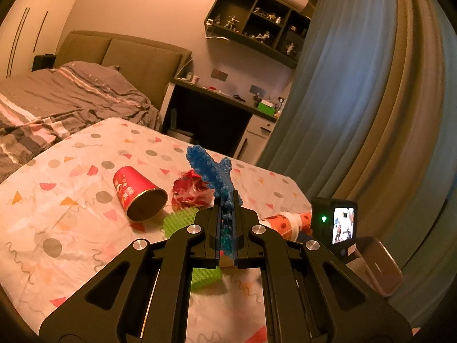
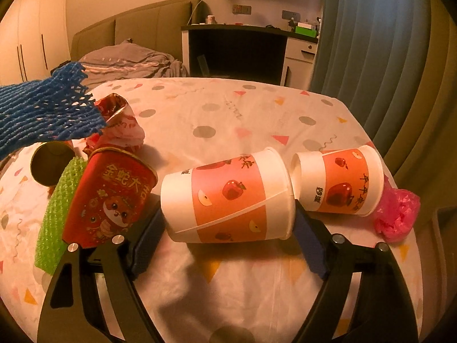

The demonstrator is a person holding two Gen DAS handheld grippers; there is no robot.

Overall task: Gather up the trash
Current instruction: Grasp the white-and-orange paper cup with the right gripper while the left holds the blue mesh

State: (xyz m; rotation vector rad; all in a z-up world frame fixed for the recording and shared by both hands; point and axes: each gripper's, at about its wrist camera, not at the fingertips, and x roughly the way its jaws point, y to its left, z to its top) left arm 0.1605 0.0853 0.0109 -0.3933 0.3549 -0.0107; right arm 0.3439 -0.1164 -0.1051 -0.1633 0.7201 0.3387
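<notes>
My left gripper (image 1: 227, 200) is shut on a blue foam net (image 1: 212, 171) and holds it above the table; the net also shows at the left of the right wrist view (image 2: 42, 111). My right gripper (image 2: 228, 217) is open, its jaws on either side of a white and orange apple-print paper cup (image 2: 228, 200) lying on its side. A second apple-print cup (image 2: 340, 183) lies just right of it. A red cup (image 1: 137, 194) lies on its side beside a crumpled red wrapper (image 1: 191, 191) and a green foam net (image 1: 180, 220).
A patterned cloth covers the table (image 2: 228, 114). A flattened red carton (image 2: 111, 197) leans by my right gripper's left finger. A pink plastic bag (image 2: 397, 214) lies at the table's right edge. A brown bin (image 1: 380, 263) stands right of the table. A bed (image 1: 57, 100), a desk (image 1: 222, 100) and blue curtains (image 1: 357, 85) lie behind.
</notes>
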